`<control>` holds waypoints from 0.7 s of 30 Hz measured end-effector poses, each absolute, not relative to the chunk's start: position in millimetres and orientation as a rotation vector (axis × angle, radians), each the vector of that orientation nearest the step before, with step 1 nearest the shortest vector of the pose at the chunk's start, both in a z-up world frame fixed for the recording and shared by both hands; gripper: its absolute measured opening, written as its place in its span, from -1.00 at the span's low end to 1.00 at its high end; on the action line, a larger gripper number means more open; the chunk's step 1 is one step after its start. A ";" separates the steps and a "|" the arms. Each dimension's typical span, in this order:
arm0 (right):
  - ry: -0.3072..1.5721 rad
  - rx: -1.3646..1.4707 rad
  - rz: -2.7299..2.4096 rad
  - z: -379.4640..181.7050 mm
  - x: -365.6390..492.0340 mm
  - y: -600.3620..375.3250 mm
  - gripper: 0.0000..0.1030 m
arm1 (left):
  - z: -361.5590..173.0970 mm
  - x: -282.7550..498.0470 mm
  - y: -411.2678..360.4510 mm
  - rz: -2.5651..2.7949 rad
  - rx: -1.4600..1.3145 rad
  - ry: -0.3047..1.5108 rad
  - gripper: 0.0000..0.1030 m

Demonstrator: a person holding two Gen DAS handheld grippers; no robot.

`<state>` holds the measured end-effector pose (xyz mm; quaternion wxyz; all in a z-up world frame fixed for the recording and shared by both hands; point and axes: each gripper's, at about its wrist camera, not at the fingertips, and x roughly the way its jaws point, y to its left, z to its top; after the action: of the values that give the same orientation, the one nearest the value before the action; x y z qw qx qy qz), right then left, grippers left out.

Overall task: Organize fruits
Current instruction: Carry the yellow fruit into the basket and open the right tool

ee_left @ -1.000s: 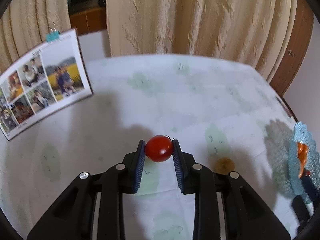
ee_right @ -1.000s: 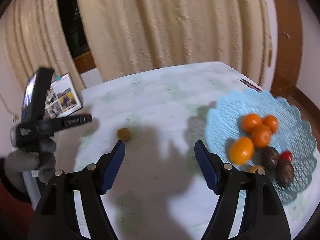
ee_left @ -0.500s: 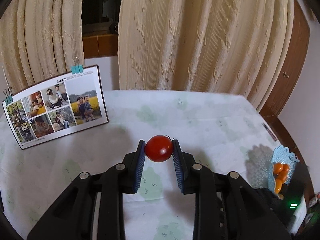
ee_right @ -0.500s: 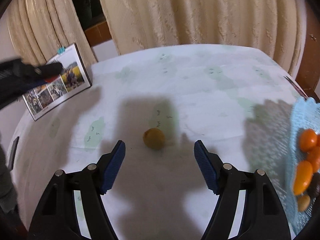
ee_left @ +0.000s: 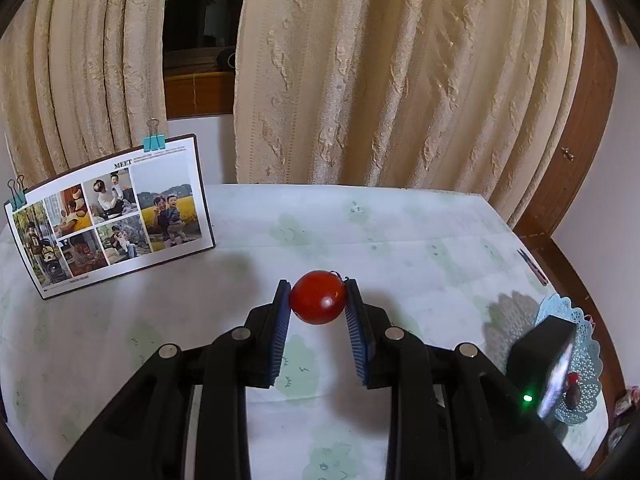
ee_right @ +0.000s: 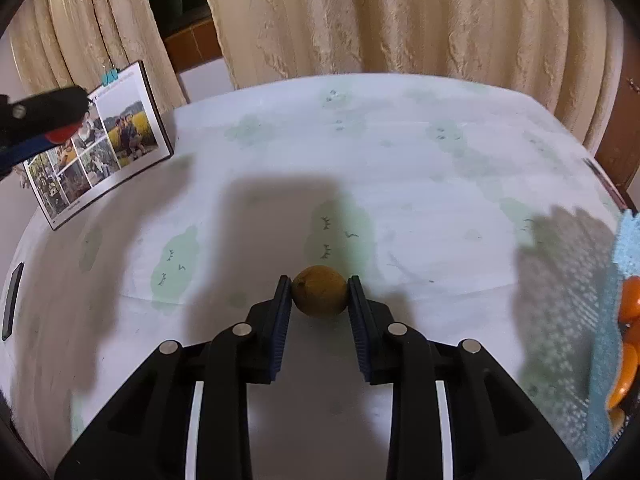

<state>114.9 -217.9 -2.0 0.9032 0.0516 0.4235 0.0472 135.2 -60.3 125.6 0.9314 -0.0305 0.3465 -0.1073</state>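
My left gripper (ee_left: pixel 318 298) is shut on a red tomato (ee_left: pixel 318 297) and holds it above the table; it also shows at the far left of the right wrist view (ee_right: pixel 60 132). My right gripper (ee_right: pixel 319 291) is shut on a small brown round fruit (ee_right: pixel 319 290) that rests on the tablecloth. The light blue lattice basket (ee_right: pixel 604 320) stands at the right edge with orange fruits (ee_right: pixel 630 304) in it. In the left wrist view the basket (ee_left: pixel 586 376) is at the lower right, partly hidden by the right gripper's black body.
A photo board (ee_left: pixel 108 216) with binder clips leans at the table's back left. A dark flat object (ee_right: pixel 12 300) lies at the left table edge. Beige curtains hang behind the table. A wooden door (ee_left: pixel 580 140) is at the right.
My right gripper has moved forward to the brown fruit and shut on it. My left gripper has risen with the tomato, so the view shows more curtain.
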 end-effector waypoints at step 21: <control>0.625 0.298 -0.137 75.7 6.5 -343.1 -0.43 | 124.2 115.0 -92.4 -0.293 0.003 0.698 -0.46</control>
<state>6.5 -343.1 75.7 0.9384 0.1461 0.3060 -0.0671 115.0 -92.4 124.2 0.9293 0.0013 0.3407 -0.1428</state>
